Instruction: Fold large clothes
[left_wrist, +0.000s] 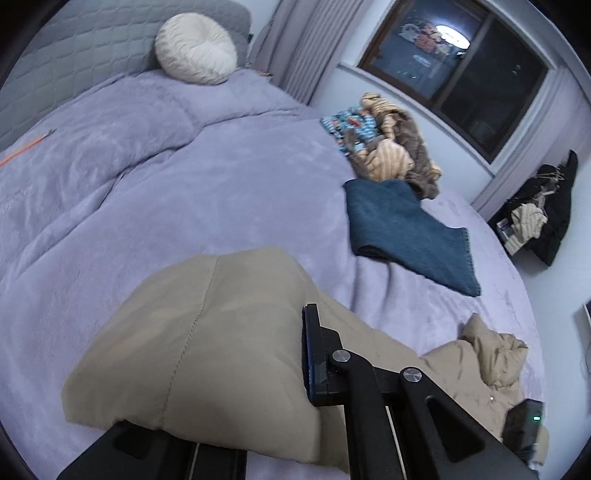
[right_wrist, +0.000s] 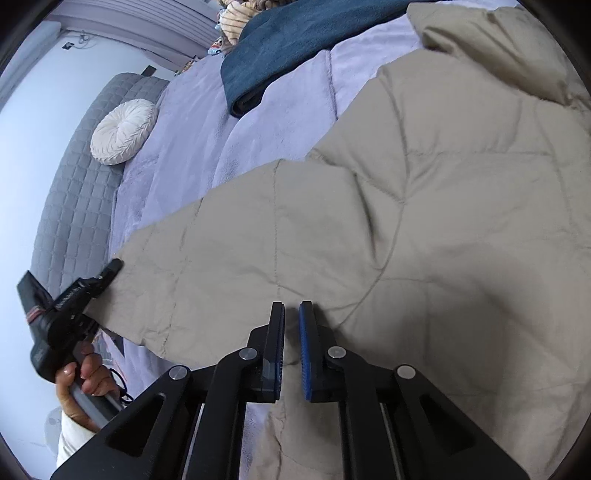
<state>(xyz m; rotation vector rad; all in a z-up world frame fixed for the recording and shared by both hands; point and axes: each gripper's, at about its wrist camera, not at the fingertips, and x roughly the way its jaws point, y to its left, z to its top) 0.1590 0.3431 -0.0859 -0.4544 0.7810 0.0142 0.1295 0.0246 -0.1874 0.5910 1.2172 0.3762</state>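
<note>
A beige quilted puffer coat (right_wrist: 424, 221) lies spread on the lilac bed cover (left_wrist: 184, 192). In the left wrist view one end of the coat (left_wrist: 207, 339) drapes over my left gripper (left_wrist: 258, 369); only its right finger (left_wrist: 314, 354) shows and the other is under the fabric. In the right wrist view the left gripper (right_wrist: 110, 269) grips the coat's end at the bed's edge. My right gripper (right_wrist: 291, 347) sits over the coat's near edge, its jaws almost closed with a narrow gap, and I cannot tell whether fabric is pinched between them.
A folded blue garment (left_wrist: 402, 236) lies on the bed past the coat, with a heap of striped and patterned clothes (left_wrist: 384, 144) behind it. A round white cushion (left_wrist: 195, 48) leans on the grey headboard (right_wrist: 77, 206). A window (left_wrist: 461, 70) and dark clothes on a rack (left_wrist: 546, 206) are to the right.
</note>
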